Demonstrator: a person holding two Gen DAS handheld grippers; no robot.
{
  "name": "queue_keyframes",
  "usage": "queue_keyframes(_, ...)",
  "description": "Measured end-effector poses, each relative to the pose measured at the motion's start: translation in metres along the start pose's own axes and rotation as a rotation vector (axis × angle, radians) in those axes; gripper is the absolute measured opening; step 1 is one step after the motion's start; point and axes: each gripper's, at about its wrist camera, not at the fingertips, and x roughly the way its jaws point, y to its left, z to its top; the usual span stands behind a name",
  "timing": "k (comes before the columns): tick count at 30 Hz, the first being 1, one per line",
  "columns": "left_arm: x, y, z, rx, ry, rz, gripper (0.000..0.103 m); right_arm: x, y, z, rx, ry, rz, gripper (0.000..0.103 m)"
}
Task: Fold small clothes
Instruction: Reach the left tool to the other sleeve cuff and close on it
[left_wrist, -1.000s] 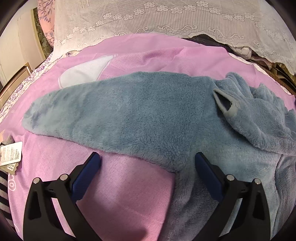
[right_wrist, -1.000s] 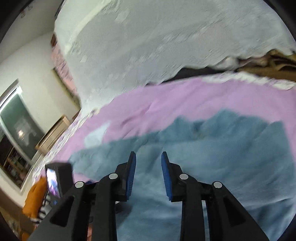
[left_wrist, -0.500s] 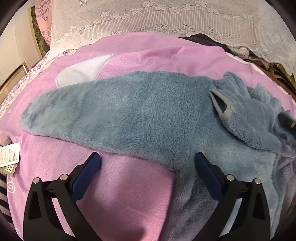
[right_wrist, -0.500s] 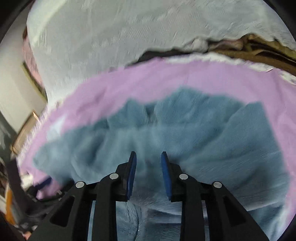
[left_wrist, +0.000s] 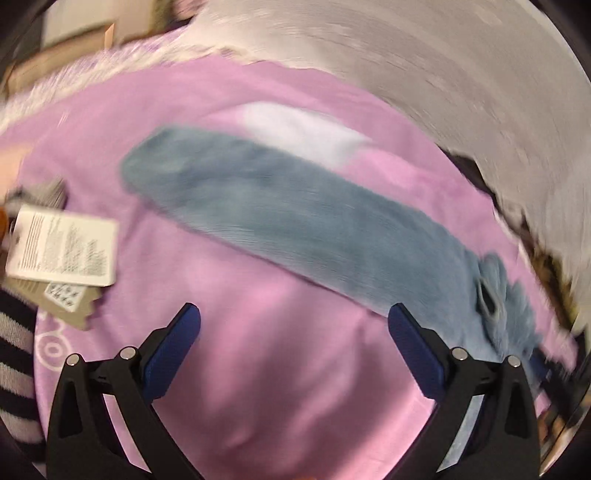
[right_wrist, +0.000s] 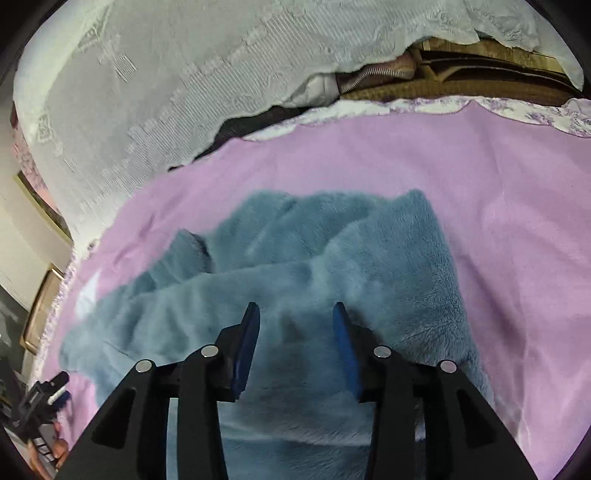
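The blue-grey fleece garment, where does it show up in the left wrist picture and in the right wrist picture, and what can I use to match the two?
Left wrist: the blue-grey fleece garment runs as one long sleeve from upper left to the right edge, blurred.
Right wrist: it fills the centre and bottom, bunched in folds, directly under the right gripper, whose jaws are opening.
Shared landmark: the pink blanket beneath it.

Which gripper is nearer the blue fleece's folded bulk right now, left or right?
Right. The right gripper hangs just over the folded bulk of the blue fleece, jaws opening, fabric below them. The left gripper is wide open over bare pink sheet, beside the outstretched sleeve.
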Motion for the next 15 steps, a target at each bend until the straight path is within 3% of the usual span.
queue_keyframes(3,0.006,0.036,0.012,-0.154,0.009,-0.089,0.099,-0.012,0.001,-0.005,0.006,-0.022,0.045,0.041)
queue_keyframes(8,0.015,0.061,0.031,-0.256,-0.028,-0.189,0.099,-0.032,0.005,-0.025,-0.036,-0.058,0.057,0.041)
queue_keyframes(10,0.024,0.06,0.038,-0.257,-0.052,-0.183,0.099,-0.043,0.005,-0.041,-0.051,-0.068,0.058,0.04)
queue_keyframes(15,0.04,0.039,0.051,-0.153,-0.1,-0.081,0.099,-0.042,0.011,-0.052,-0.1,-0.082,0.036,0.04)
